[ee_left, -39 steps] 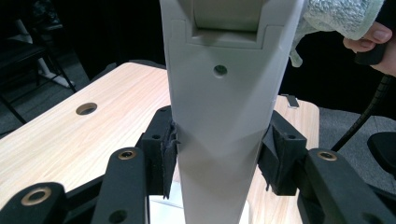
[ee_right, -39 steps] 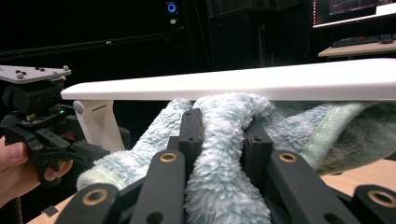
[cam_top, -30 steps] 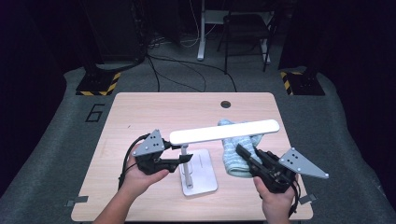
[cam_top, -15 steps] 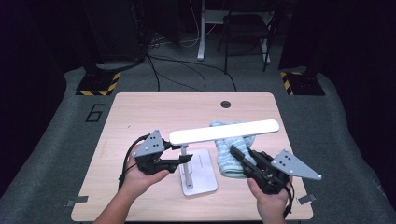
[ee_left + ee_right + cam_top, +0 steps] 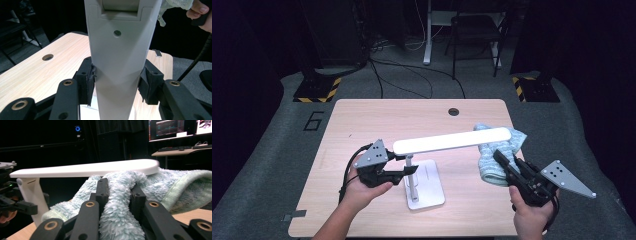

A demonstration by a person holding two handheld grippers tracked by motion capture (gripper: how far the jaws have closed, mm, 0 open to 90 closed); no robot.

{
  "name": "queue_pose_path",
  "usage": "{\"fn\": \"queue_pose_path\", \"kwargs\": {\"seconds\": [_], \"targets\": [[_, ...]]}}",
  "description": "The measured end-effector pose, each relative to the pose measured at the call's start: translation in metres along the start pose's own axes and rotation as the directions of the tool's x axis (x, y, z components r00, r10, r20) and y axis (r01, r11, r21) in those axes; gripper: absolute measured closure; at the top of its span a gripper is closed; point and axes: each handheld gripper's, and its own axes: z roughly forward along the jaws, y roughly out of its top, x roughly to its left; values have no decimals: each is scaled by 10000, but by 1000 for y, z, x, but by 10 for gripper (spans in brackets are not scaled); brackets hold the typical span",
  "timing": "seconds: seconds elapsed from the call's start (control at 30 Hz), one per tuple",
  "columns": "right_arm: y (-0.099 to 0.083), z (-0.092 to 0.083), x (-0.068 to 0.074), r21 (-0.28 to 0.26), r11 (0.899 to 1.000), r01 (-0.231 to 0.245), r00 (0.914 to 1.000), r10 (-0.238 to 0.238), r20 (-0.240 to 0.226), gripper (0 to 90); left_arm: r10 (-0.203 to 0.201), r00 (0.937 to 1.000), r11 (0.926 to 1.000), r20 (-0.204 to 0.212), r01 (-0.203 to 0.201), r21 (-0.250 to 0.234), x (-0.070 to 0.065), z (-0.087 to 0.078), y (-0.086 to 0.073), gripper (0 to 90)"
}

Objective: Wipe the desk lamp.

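A white desk lamp stands on the wooden table [image 5: 377, 120], its flat base [image 5: 428, 189] near the front edge. My left gripper [image 5: 408, 171] is shut on the lamp's upright post [image 5: 117, 62], one pad [image 5: 88, 81] pressed on each side. The long lit lamp head [image 5: 452, 141] reaches to the right. My right gripper [image 5: 503, 160] is shut on a fluffy pale blue-green towel [image 5: 494, 150], bunched between its jaws [image 5: 118, 195]. The towel lies under and against the right end of the lamp head [image 5: 85, 170].
A round cable hole [image 5: 453, 111] sits at the table's far edge. Beyond the table stand a chair [image 5: 474, 35] and yellow-black striped floor stands [image 5: 317, 90]. A number 6 [image 5: 314, 120] is marked on the grey floor at left.
My right gripper has carried the towel to the right, out to the right end of the lamp head. The left gripper and the lamp have stayed where they were.
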Motion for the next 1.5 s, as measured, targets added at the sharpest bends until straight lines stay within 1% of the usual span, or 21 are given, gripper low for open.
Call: {"fn": "queue_pose_path", "kwargs": {"seconds": [0.07,0.2,0.3,0.43,0.5,0.57,0.63,0.67,0.7,0.8,0.87,0.93,1.0,1.07,1.13,1.17,1.27,1.3,1.33,1.4,1.5], "targets": [[0,-2,-4,-88,9999,-64,9999,65,136,743,11,10000,10000,49,-11,39,1,0,0,525],[0,-5,-11,-251,9996,-154,9990,165,420,744,32,10000,10000,-5,-32,7,0,0,0,525],[1,-6,-15,-338,9992,-227,9983,245,536,744,36,10000,10000,10,-36,22,0,0,0,525],[1,-6,-13,-347,9992,-204,9984,223,527,744,18,10000,10000,-5,-18,27,0,0,0,525],[1,-6,-9,-377,9989,-276,9985,294,464,745,26,10000,10000,-22,-26,53,0,0,0,525],[1,-5,-6,-352,9991,-221,9990,235,376,745,80,10000,10000,-46,-80,57,1,-1,0,525],[0,-3,-2,-319,9993,-173,9995,181,251,745,13,10000,10000,-72,-13,57,1,-1,-1,525],[0,-1,0,-308,9994,-166,9997,171,152,745,35,10000,9999,-1,-35,96,1,-1,0,525],[0,0,2,-297,9994,-154,9998,157,112,745,14,10000,10000,-85,-13,29,1,-1,-1,525],[-1,4,8,-228,9996,-151,9998,147,-160,745,37,10000,10000,8,-37,19,1,0,-1,525],[-3,9,13,-165,9998,-113,9995,108,-307,745,-28,10000,10000,-36,28,-25,0,2,-1,525],[-5,13,18,-101,9998,-163,9985,157,-530,746,-39,10000,10000,-57,39,-66,-1,3,-1,525],[-6,18,25,-33,9999,-107,9969,104,-785,746,-11,10000,10000,-47,11,-38,0,3,-1,525],[-6,22,33,26,9999,-107,9946,109,-1033,746,-35,10000,10000,-43,35,-60,0,3,-1,525],[-7,25,40,73,9999,75,9925,-66,-1222,746,-2,10000,10000,-61,2,-12,0,2,-1,525],[-7,27,43,111,9999,23,9910,-8,-1342,746,0,10000,10000,-48,0,-31,0,3,-1,525],[-8,32,51,227,9997,105,9864,-66,-1641,745,2,10000,10000,-46,-2,-47,0,3,-1,525],[-8,33,53,274,9996,112,9844,-62,-1758,746,-55,10000,9999,-60,55,-84,0,3,-1,525],[-8,35,56,311,9994,148,9823,-88,-1869,746,-2,10000,10000,-69,1,-43,0,3,-1,525],[-8,38,60,380,9990,246,9796,-165,-2001,746,-25,10000,10000,-57,25,-52,0,3,-1,525],[-8,42,65,481,9986,214,9728,-97,-2316,746,-25,10000,10000,-57,25,-69,0,3,-1,525]]}}
